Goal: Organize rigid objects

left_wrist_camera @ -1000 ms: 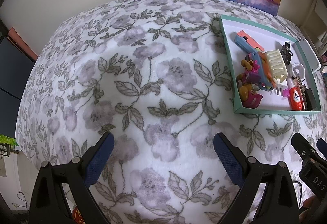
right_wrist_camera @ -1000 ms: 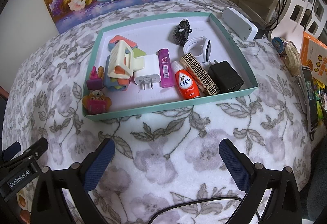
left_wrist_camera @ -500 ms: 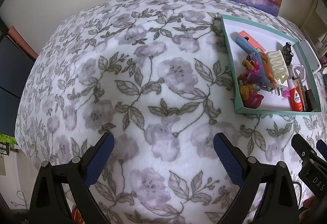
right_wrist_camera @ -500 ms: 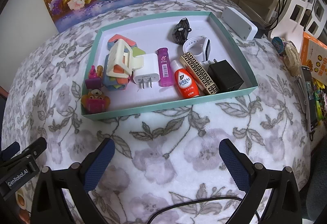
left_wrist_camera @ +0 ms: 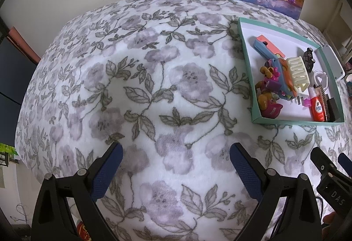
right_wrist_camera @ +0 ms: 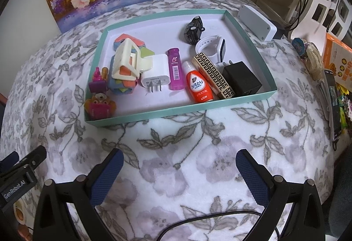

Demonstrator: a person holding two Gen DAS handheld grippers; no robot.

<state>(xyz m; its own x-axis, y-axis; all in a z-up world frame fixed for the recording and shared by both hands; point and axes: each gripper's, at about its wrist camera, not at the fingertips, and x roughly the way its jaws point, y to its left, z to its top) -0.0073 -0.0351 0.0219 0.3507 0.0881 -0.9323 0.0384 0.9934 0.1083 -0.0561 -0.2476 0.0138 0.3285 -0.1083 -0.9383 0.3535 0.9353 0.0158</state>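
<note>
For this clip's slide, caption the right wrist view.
Open right gripper hovers over floral blanket before teal tray of small items.

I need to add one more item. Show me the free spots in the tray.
Inside the tray: the far strip behind the hair clip and toy car, and the near strip before the white charger. The middle row, through the black adapter, is crowded.

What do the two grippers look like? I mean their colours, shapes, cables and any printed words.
Both the left gripper and the right gripper have black angular plastic frames with silver screws. Their fingers are flat pads covered in dark blue textured rubber. A thin black cable loops under the right gripper. The left gripper's side reads "GenRobot.AI"; the right one's shows "DAS".
</note>
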